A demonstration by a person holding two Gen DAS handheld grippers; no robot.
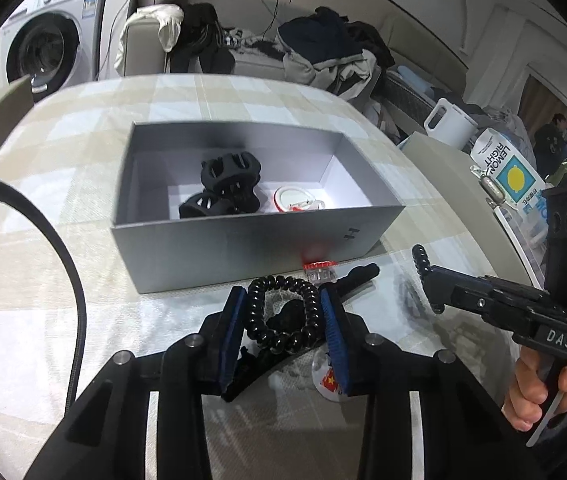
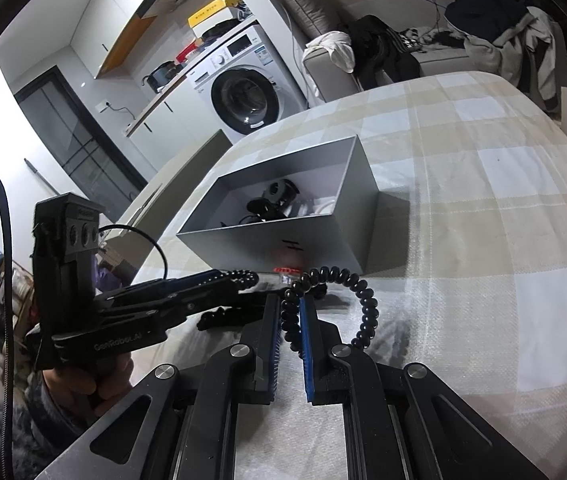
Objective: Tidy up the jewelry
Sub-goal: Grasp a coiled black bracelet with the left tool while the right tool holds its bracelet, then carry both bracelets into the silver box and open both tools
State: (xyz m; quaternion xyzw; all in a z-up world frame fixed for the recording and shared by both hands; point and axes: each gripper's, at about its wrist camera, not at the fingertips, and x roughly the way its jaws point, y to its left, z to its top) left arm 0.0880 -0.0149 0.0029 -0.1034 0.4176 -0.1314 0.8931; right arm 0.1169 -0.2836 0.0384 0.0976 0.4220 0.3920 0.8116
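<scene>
Left gripper (image 1: pixel 283 300) jaws clench one black coil hair tie (image 1: pixel 283 312); right gripper (image 2: pixel 291 320) jaws clamp a second coil tie (image 2: pixel 347 292). Both ties sit at the six o'clock side of the grey box (image 1: pixel 243 236), which holds black claw clips (image 1: pixel 229 178). Risk: a springy coil squirts from the pads mid-lift, or snags the red clip (image 1: pixel 319 268) lying against the box wall.

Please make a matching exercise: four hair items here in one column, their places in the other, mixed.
1 black plastic claw clips
2 small red-and-clear clip
3 looped black spiral hair tie
4 stretched black spiral hair tie

a in right tongs
b inside grey cardboard box
c in left tongs
d on checked tablecloth, before the box

Pairs: 1-b, 2-d, 3-c, 4-a
</scene>
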